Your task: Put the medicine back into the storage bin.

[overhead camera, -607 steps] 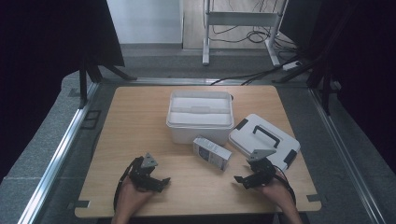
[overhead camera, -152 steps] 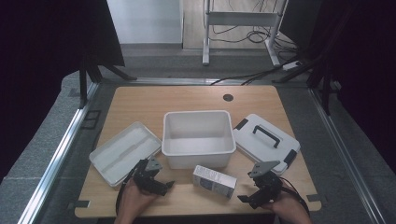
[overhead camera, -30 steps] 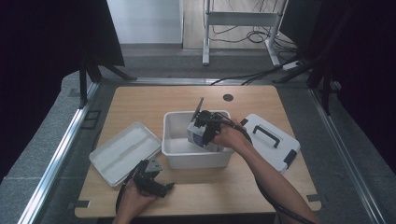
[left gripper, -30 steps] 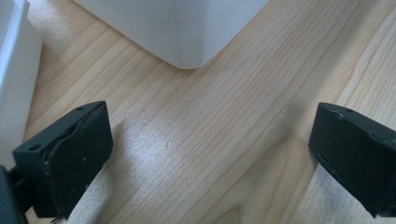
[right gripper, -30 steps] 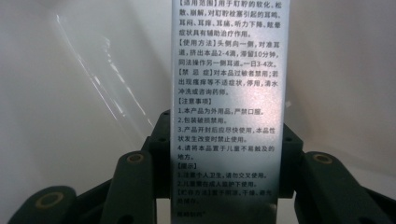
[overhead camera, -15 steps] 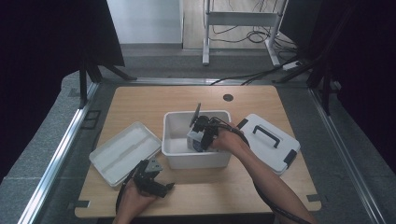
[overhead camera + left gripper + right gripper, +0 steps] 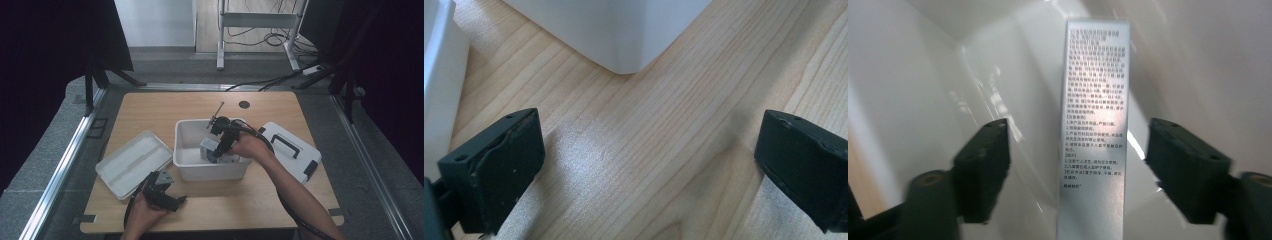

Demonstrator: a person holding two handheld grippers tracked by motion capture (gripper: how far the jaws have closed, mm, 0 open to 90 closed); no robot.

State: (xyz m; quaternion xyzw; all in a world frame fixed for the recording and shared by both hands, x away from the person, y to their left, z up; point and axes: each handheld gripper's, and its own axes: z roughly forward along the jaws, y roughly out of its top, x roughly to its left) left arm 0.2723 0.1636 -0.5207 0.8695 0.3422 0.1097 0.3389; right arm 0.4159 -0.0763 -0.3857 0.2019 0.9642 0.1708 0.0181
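Note:
A silver carton with small print (image 7: 1095, 125) rests inside the white bin (image 7: 210, 172). My right gripper (image 7: 222, 142) hangs over the bin with the carton (image 7: 211, 150) just below it. In the right gripper view its jaws have just been opening: they stand apart on either side of the carton, and neither pad (image 7: 985, 155) touches it. My left gripper (image 7: 172, 200) rests on the table near the front edge, left of the bin's front corner (image 7: 624, 35). It is open (image 7: 649, 150) with only bare wood between its jaws.
The bin's flat white lid (image 7: 132, 162) lies upturned at the left, with its edge (image 7: 436, 60) close to the left gripper. A white case with a dark handle (image 7: 290, 152) lies right of the bin. A round hole (image 7: 244, 104) marks the far table edge.
The right gripper has lowered the carton into the bin and its jaws have parted from it. The left gripper has stayed put.

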